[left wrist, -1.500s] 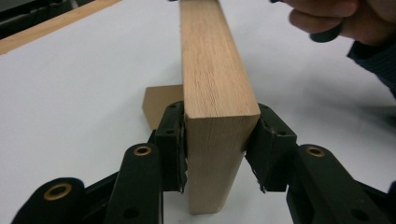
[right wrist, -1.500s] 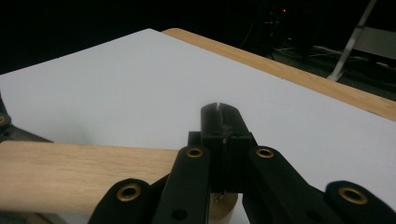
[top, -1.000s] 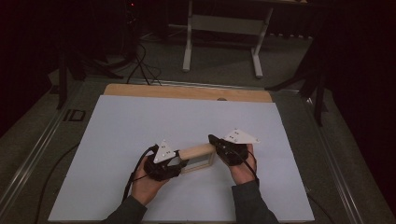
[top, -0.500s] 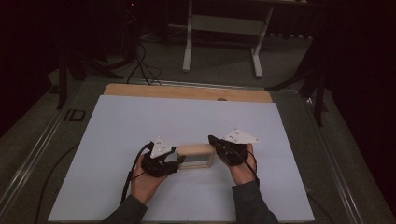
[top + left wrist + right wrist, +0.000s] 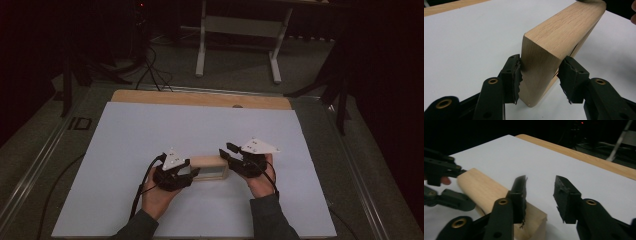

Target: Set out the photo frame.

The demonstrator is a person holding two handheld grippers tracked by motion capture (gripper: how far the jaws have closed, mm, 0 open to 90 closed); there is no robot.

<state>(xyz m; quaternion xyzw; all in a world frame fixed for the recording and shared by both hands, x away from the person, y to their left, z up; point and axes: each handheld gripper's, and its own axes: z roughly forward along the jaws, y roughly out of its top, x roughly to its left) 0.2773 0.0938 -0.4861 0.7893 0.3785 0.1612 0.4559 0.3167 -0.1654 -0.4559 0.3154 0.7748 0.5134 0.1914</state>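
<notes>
White sheet covers your counter (image 5: 150, 130) in a dark room; your left tongs (image 5: 540, 80) clamp the wooden block (image 5: 554, 50), your right tongs (image 5: 540, 197) gape.

The wooden block (image 5: 210, 167) lies on the sheet (image 5: 150, 130) covering my desk (image 5: 200, 98), toward the near edge — my left claw (image 5: 192, 172) at its left end, one jaw on each side of it. My right claw (image 5: 226, 150) sits at its right end, above the block's corner. A frame (image 5: 240, 30) stands on the floor behind the desk.
</notes>
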